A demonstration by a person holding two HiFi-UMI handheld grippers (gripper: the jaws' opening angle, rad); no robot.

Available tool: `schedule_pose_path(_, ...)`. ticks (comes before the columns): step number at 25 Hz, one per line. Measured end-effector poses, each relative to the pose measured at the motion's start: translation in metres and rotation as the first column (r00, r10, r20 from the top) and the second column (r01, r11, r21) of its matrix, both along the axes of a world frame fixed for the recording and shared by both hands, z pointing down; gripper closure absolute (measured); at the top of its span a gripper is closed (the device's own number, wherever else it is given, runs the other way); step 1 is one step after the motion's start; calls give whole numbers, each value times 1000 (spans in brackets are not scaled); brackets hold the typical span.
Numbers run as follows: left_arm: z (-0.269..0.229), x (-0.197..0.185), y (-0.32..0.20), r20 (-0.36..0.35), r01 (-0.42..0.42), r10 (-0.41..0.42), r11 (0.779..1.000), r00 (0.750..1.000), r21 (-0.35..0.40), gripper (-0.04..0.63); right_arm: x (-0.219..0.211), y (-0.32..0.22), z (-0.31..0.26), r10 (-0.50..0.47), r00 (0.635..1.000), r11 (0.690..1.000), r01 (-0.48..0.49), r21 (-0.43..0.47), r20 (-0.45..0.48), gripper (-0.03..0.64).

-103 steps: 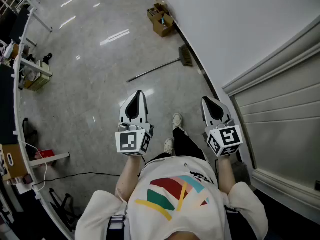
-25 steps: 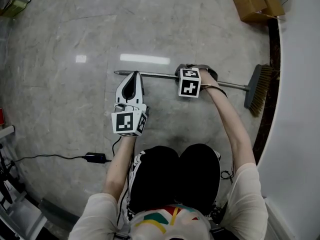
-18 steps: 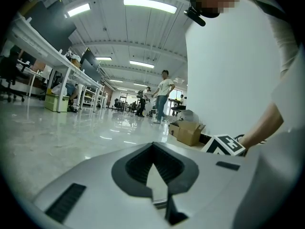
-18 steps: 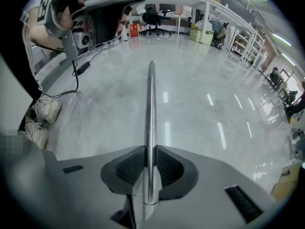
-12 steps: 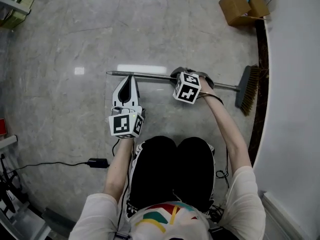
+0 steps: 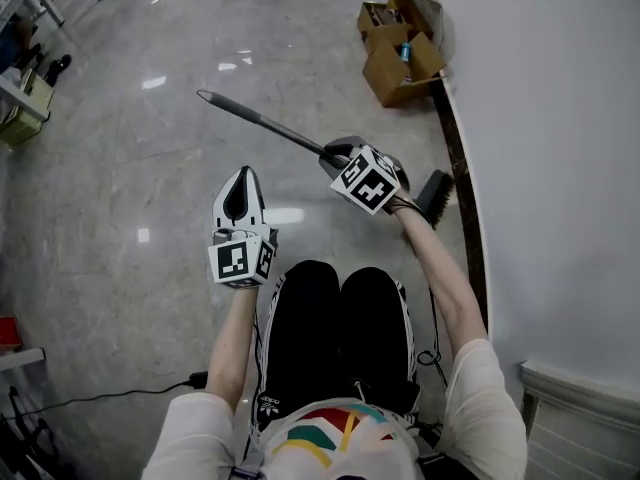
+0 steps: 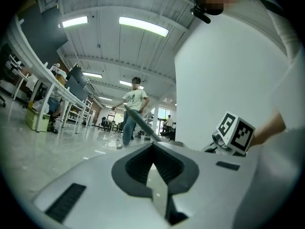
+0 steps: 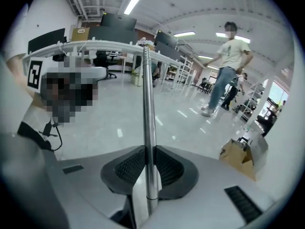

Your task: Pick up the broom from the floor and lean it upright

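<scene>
The broom's metal handle [image 6: 262, 123] slants up off the floor, its grip end toward the upper left of the head view. Its dark brush head [image 6: 435, 196] hangs low beside the wall. My right gripper [image 6: 338, 154] is shut on the handle partway along. In the right gripper view the handle [image 8: 147, 104] runs straight up between the ribbed pads of the right gripper [image 8: 148, 152]. My left gripper [image 6: 240, 176] hovers to the left of the broom, shut with nothing in it. In the left gripper view the handle [image 7: 140, 122] shows beyond the left gripper [image 7: 153, 147].
Open cardboard boxes [image 6: 400, 43] sit by the white wall [image 6: 560, 168], which has a dark baseboard [image 6: 462, 188]. A cable [image 6: 100, 396] lies on the floor at lower left. A person [image 8: 228, 66] walks in the background near long desks [image 8: 109, 49].
The broom has come off the floor with my right gripper; its handle now tilts upward. Both grippers have risen, and the wearer has straightened up from a crouch.
</scene>
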State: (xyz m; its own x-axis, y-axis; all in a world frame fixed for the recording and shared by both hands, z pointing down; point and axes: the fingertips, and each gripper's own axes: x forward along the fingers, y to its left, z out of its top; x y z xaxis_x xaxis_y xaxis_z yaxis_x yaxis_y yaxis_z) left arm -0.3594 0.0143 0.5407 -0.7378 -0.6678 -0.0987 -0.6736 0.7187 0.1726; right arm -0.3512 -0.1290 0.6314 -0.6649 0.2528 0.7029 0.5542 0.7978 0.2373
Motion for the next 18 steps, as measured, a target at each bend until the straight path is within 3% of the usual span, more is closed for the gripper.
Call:
schedule_pose_path(4, -54, 3, -36, 76, -87, 83, 995, 994, 51, 551, 2, -30, -67, 152, 981, 988, -146, -52, 124, 537)
schedule_pose_path(7, -87, 10, -69, 129, -173, 162, 982, 978, 75, 551, 13, -65, -113, 310, 922, 950, -291, -114, 234, 537)
schedule_pose_path(12, -115, 38, -112, 179, -295, 275, 951, 945, 94, 551, 50, -121, -166, 529, 777, 848, -490, -201, 341, 537)
schedule_pose_path(18, -130, 78, -161, 202, -440, 412, 890, 888, 119, 551, 105, -185, -216, 749, 531, 654, -691, -307, 397, 537)
